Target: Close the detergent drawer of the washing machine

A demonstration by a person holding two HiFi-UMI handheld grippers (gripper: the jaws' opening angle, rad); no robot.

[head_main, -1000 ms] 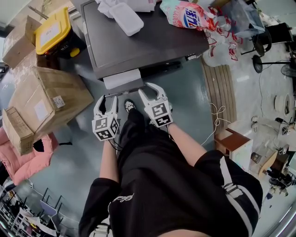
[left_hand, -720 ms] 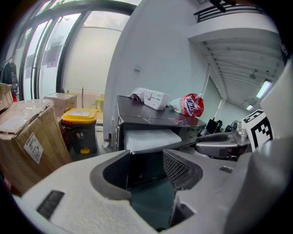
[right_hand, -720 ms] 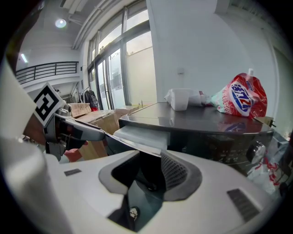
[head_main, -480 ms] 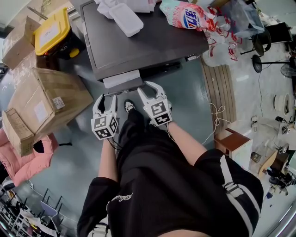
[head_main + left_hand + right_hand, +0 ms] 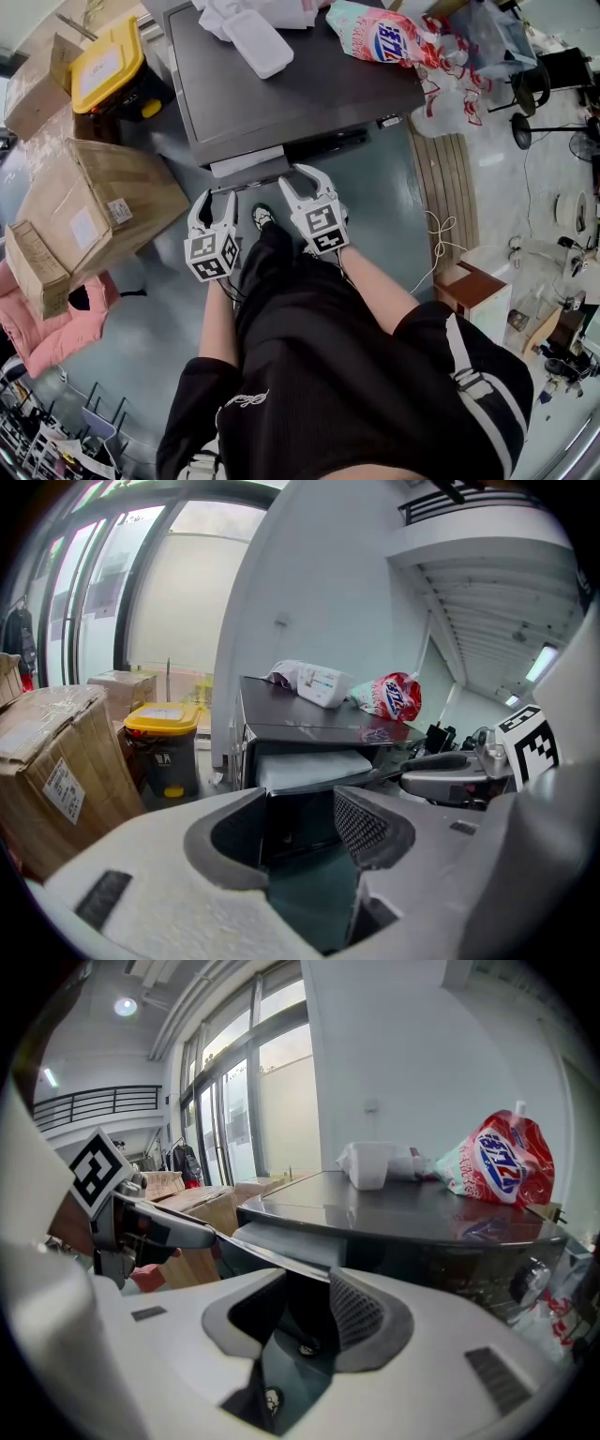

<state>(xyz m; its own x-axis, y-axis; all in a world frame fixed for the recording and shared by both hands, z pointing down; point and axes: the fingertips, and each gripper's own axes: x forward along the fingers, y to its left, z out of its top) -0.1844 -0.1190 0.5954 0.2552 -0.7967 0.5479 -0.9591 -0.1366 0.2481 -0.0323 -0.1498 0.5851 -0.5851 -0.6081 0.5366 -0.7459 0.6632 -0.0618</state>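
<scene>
White plastic marks the drawer (image 5: pixel 246 159), which juts toward us from the near left corner of the washer (image 5: pixel 309 89), partly out and not flush, with its dark front panel facing us. We hold the left gripper (image 5: pixel 215 200) just near the panel's left end and the right gripper (image 5: pixel 301 180) at its right end. Both pairs of jaws are spread with nothing between the pads; through each gap we see only the dark front and the floor. Whether any tip already touches the panel we cannot tell. The main risk, as we judge it, is an uneven push: if one gripper leads, the drawer could twist in its slot and bind before it seats. The panel looks slanted and smooth, so a tip could slide off its edge, up over the white top or down beneath it, and the push would then go into the washer's front instead. Spread jaws add to this, since a single tip could catch the panel's rim and lever it rather than press it squarely. Too gentle a push could leave the drawer slightly proud, which from above is hard to tell from shut. Too hard a shove could jolt the lid, where a detergent bag (image 5: pixel 380 33) lies at the far right edge and a tray (image 5: pixel 255 39) sits further left.
</scene>
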